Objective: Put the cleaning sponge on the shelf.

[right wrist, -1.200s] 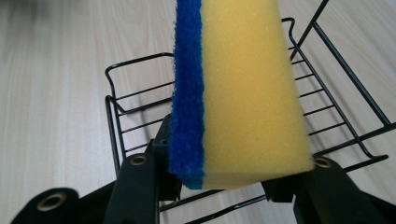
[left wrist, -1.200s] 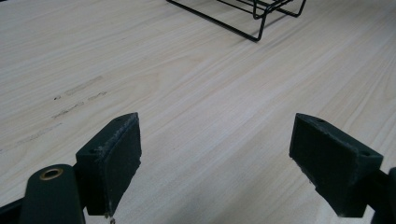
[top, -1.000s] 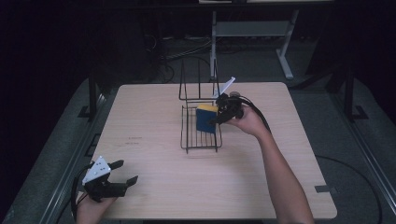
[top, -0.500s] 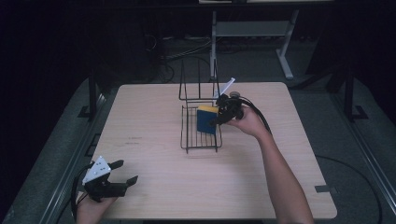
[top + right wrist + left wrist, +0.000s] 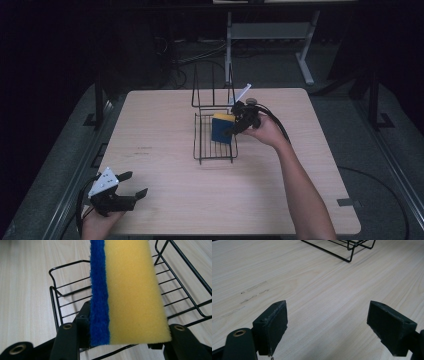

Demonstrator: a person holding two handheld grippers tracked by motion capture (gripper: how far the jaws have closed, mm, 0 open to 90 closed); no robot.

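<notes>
The sponge [image 5: 130, 290] stands on edge between the two jaws of the right gripper [image 5: 239, 122], over the black wire rack [image 5: 215, 145] near the middle of the table [image 5: 165, 130]. In the right gripper view the left finger [image 5: 83, 322] lies against the blue scrub side, and the yellow foam side is towards the right finger [image 5: 185, 340]. The jaws have just been opening, w/ the sponge between them; I cannot tell if the pads press on it or only lie beside it.

The long axis of the sponge runs away from the gripper, along the jaws, approx. over the rack's floor. In the high view its blue face looks towards the person and the yellow is on top.

The left gripper [image 5: 131, 186] is at the near left corner of the table, well apart from the rack, jaws wide apart w/ nothing between.
</notes>
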